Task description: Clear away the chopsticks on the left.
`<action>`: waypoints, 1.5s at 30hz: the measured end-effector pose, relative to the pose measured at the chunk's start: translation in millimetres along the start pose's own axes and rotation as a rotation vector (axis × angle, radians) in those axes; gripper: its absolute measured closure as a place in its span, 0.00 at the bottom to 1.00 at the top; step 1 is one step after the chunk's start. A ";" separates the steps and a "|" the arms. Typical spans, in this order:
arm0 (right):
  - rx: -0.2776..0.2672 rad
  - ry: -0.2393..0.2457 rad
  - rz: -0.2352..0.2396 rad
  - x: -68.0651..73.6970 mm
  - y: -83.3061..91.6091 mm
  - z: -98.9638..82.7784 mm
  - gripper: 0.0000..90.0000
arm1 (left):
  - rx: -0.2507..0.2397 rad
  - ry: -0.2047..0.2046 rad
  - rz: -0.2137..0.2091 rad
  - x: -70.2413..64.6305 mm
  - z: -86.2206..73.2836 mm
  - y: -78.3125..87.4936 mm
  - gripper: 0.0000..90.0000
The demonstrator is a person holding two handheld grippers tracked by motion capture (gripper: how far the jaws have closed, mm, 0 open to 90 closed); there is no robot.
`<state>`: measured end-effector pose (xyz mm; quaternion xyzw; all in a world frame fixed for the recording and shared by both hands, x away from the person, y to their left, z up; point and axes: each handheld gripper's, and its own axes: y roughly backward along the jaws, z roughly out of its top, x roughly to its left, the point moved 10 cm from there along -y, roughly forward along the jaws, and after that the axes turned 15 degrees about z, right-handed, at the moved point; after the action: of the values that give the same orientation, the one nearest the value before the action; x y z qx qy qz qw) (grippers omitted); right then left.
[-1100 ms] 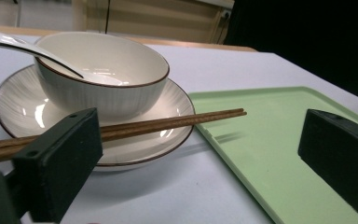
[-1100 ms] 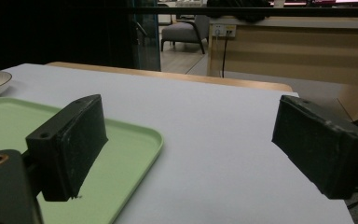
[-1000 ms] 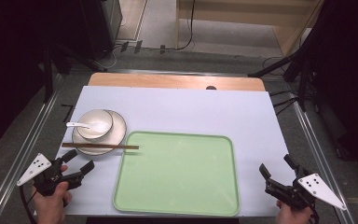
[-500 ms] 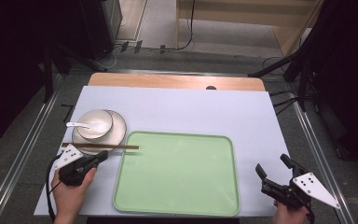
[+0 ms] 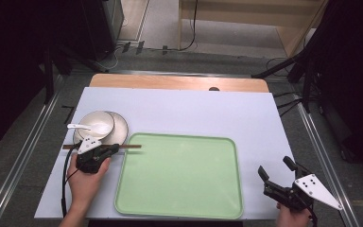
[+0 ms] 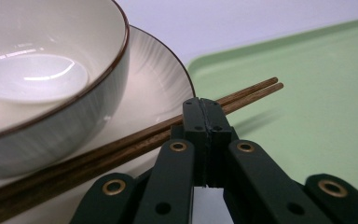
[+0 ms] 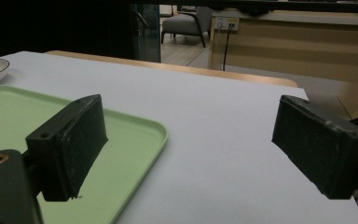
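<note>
A pair of dark wooden chopsticks (image 5: 131,146) lies across the front rim of a white plate (image 5: 119,127), tips reaching over the left edge of a green tray (image 5: 179,175). On the plate stands a white bowl (image 5: 94,125) holding a white spoon (image 5: 78,126). My left gripper (image 5: 112,149) is shut, its tips right at the chopsticks. In the left gripper view the jaws (image 6: 207,112) are pressed together in front of the chopsticks (image 6: 121,142), beside the bowl (image 6: 74,116). My right gripper (image 5: 275,167) stands open and empty at the tray's front right corner, its fingers (image 7: 70,140) wide apart.
The white mat (image 5: 194,109) covers a wooden table (image 5: 170,81). The tray (image 7: 28,121) is bare inside. Metal rails run along both sides of the table, and cables lie on the floor beyond its far edge.
My left gripper has moved from the table's front left corner forward and right to the chopsticks. The right gripper has shifted only slightly and stays open.
</note>
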<state>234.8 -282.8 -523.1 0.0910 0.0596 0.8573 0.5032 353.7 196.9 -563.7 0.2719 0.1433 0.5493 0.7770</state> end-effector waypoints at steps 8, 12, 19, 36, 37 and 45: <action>0.004 -0.003 -0.005 -0.8 -0.4 -1.6 0.11 | 0.005 0.009 0.025 3.2 11.8 -13.3 1.00; 0.006 -0.004 -0.009 -0.8 -1.2 -2.1 0.11 | 0.013 -0.004 0.060 4.2 16.7 -22.6 1.00; 0.021 -0.001 -0.007 0.7 -4.6 -4.4 0.11 | 0.020 -0.073 0.122 1.2 20.3 -32.8 0.96; 0.024 0.015 -0.003 1.8 -5.5 -3.4 0.11 | 0.081 -0.043 -0.043 47.3 3.0 42.5 0.91; 0.024 0.017 -0.001 2.1 -6.5 -3.2 0.11 | 0.094 -0.034 -0.042 52.0 -0.1 41.0 0.92; 0.036 0.029 0.003 4.9 -10.6 -3.7 0.11 | 0.131 -0.076 -0.008 51.9 -7.1 26.9 0.92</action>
<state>240.7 -273.5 -528.3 0.0879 0.0821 0.8581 0.4992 347.6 253.9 -549.9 0.3422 0.1506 0.5251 0.7645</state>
